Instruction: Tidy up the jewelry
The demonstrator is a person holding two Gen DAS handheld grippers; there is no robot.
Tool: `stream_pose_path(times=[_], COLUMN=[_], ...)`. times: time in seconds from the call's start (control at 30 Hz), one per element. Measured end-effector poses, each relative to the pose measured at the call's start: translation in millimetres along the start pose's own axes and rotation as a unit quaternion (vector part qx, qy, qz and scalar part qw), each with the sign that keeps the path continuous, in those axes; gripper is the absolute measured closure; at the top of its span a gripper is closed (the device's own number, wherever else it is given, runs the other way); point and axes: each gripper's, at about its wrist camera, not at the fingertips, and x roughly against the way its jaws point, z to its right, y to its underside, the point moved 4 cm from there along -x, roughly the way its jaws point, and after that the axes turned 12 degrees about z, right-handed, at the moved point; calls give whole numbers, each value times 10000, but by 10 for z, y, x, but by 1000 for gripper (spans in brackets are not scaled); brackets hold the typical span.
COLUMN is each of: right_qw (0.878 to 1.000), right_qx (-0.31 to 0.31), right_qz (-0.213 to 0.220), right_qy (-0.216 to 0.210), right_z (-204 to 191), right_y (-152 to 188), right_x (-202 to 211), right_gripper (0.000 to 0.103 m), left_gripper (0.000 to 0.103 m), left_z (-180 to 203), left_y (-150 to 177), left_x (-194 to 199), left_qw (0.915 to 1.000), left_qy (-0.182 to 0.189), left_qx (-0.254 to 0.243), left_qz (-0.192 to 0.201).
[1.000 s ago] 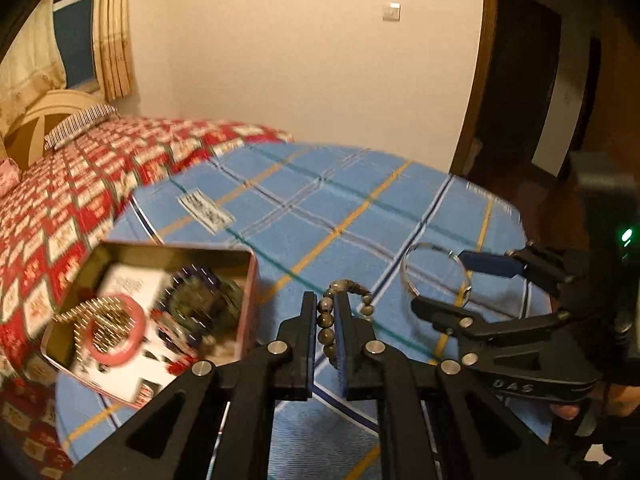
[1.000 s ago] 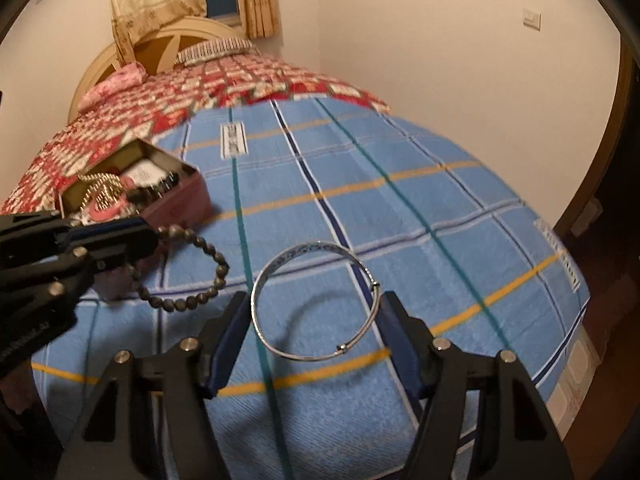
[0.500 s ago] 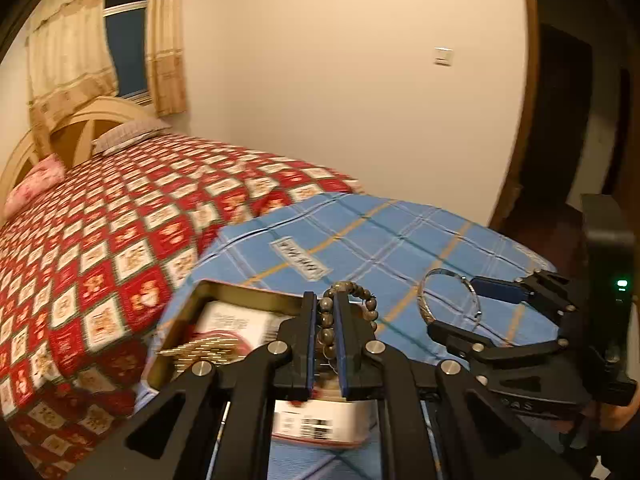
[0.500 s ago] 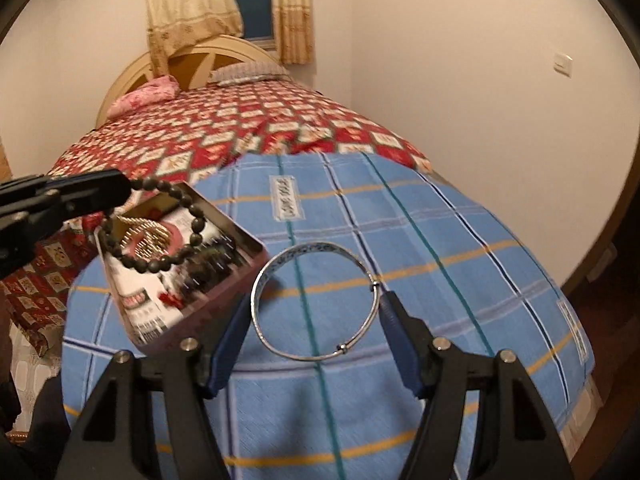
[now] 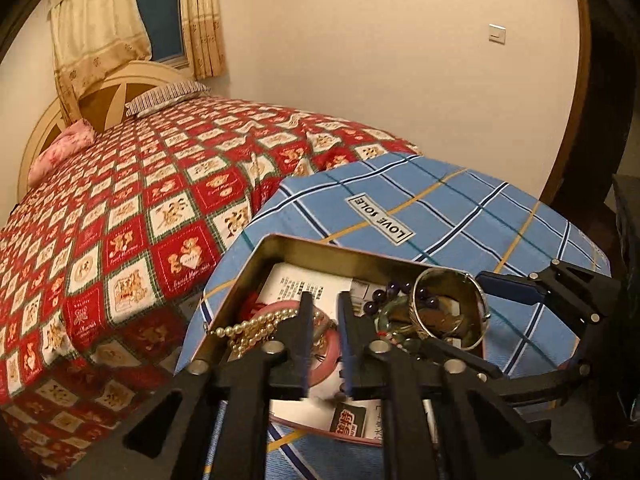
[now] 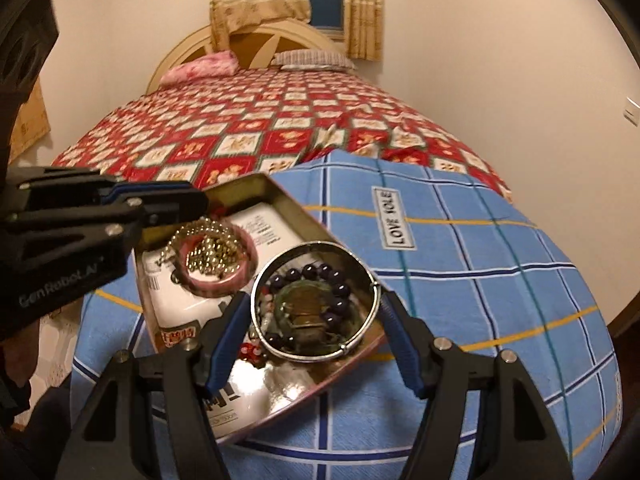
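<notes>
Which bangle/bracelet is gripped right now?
The silver bangle, spanned by the right gripper above the tin; the pink bangle and purple beads lie loose.

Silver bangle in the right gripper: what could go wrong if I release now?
The silver bangle in the right gripper hangs at the tin's right rim; released, it may clip the rim and roll onto the blue cloth. It would land on the purple beads and could tangle. The left gripper hovers over the same tin; the two could collide.
</notes>
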Motion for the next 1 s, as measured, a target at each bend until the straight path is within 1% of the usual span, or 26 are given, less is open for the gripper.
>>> stream_pose_path(times=[0.03, 0.07, 0.1, 0.13, 0.2, 0.27, 0.5, 0.77, 1.0], right_qw=[10000, 10000, 10000, 9999, 9997, 9996, 9980, 9968, 9954], right_qx=[21, 35, 47, 84, 122, 87, -42, -131, -144], right_qz=[-47, -56, -52, -66, -30, 33, 178, 420, 627], right_qy=[44, 57, 65, 118, 219, 280, 598, 668, 716], right_z=[3, 5, 14, 21, 38, 69, 167, 179, 170], right_y=[22, 37, 40, 46, 42, 46, 137, 65, -14], right_x=[-8, -8, 0, 20, 103, 190, 545, 776, 923], right_gripper=[33, 33, 32, 31, 28, 25, 23, 23, 19], left_gripper=[60, 49, 34, 29, 29, 29, 29, 29, 29], left_z=[-14, -29, -56, -80, -100, -122, -124, -111, -104], left_y=[8, 6, -3, -18, -39, -38, -15, 4, -8], left_x=[-1, 14, 52, 103, 172, 253, 463, 628, 711], left_qw=[10000, 9999, 9997, 9995, 9993, 9990, 9985, 9982, 9979], left_qy=[-58, -109, -172, -205, -149, -179, -200, -213, -198], left_qx=[27, 58, 112, 162, 242, 293, 350, 373, 378], left_qz=[-6, 19, 102, 192, 248, 279, 380, 425, 488])
